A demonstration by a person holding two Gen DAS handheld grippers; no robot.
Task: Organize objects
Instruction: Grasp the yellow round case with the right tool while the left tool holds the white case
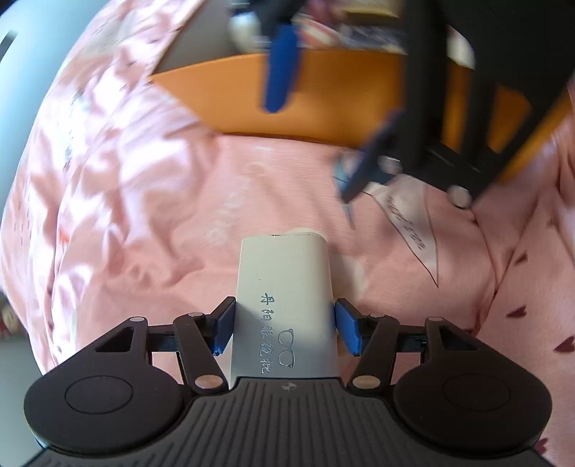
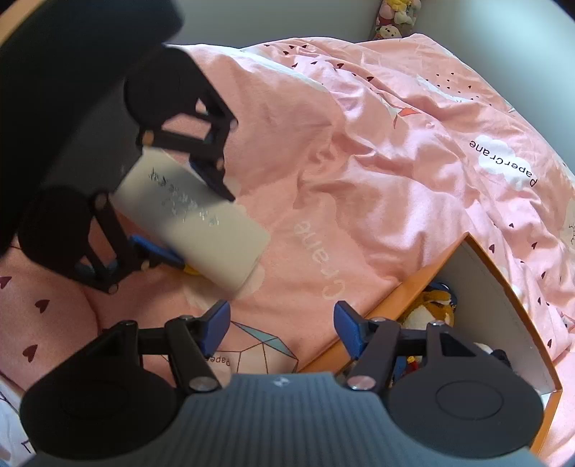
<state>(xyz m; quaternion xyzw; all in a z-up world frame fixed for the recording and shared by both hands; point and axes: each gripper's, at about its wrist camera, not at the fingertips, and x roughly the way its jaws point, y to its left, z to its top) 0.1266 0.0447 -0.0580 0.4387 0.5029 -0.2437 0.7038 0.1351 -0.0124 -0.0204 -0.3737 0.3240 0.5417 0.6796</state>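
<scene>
A pale grey glasses case (image 1: 284, 280) with printed characters and a small glasses drawing sits lengthwise between my left gripper's (image 1: 284, 323) blue pads, which press on both its long sides. In the right wrist view the same case (image 2: 208, 230) hangs tilted just above the pink bedding, with the left gripper (image 2: 194, 222) shut on it. My right gripper (image 2: 280, 323) stands open beside an orange box (image 2: 395, 291), nothing between its fingers. In the left wrist view the right gripper (image 1: 311, 152) is blurred at upper right, in front of the orange box (image 1: 341, 97).
Rumpled pink bedding (image 2: 359, 161) covers the whole bed. The orange box holds a plush toy (image 2: 431, 309) and other small items. A small yellow thing (image 2: 190, 269) peeks out under the case. Stuffed toys (image 2: 395, 14) sit by the far wall.
</scene>
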